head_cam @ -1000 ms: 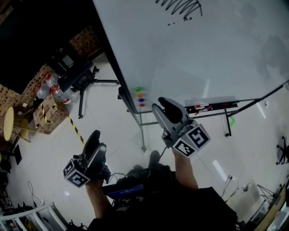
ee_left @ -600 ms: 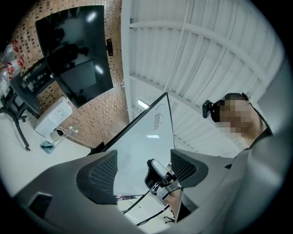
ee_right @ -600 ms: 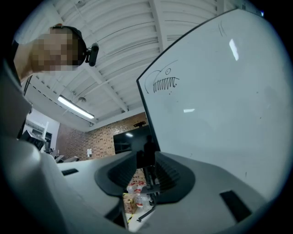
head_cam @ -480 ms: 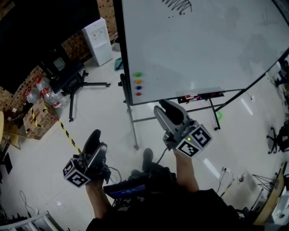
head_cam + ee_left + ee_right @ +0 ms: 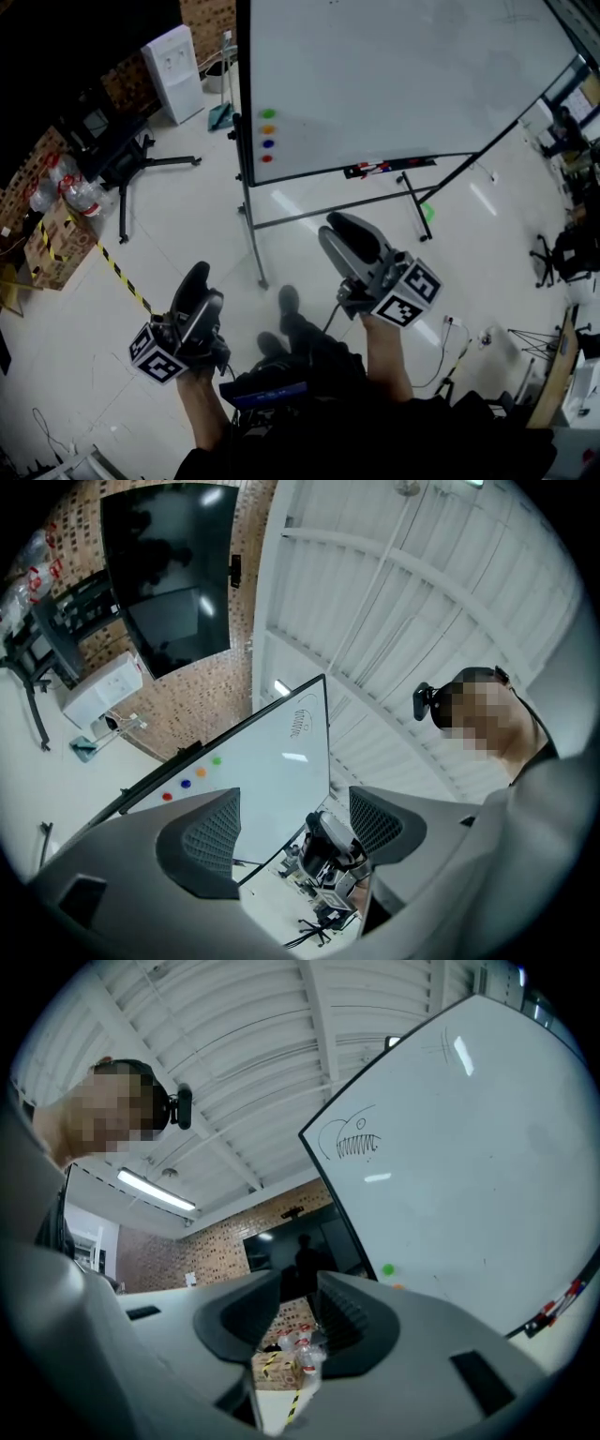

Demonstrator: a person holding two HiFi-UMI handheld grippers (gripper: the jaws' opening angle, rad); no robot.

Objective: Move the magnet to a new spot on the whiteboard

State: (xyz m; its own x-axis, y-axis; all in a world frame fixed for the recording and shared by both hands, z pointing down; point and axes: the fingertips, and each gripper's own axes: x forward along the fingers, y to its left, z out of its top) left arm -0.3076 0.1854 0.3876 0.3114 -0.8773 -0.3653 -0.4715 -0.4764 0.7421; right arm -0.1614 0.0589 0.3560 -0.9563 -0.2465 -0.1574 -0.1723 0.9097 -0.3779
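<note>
Head view, looking steeply down at a standing person. The whiteboard on its wheeled stand fills the frame from 12 to 2 o'clock. Four round magnets sit in a short column near its lower left edge, at about 12 o'clock from the frame centre: green magnet uppermost, then orange magnet, blue magnet and red magnet. All four lie flat on the board, well apart from both tools. A marker tray runs along the board's bottom edge, at 3 o'clock from the magnets.

The right tool is held over the floor at 5 o'clock from the magnet column. In the right gripper view its jaws stand apart with a narrow gap and hold nothing.

The left tool is held lower, at 8 o'clock from the right tool. In the left gripper view its jaws stand wide apart and grip nothing.

A white water dispenser stands at 10 o'clock from the magnets, and a cardboard box with striped tape lies at 9 o'clock in the frame.
</note>
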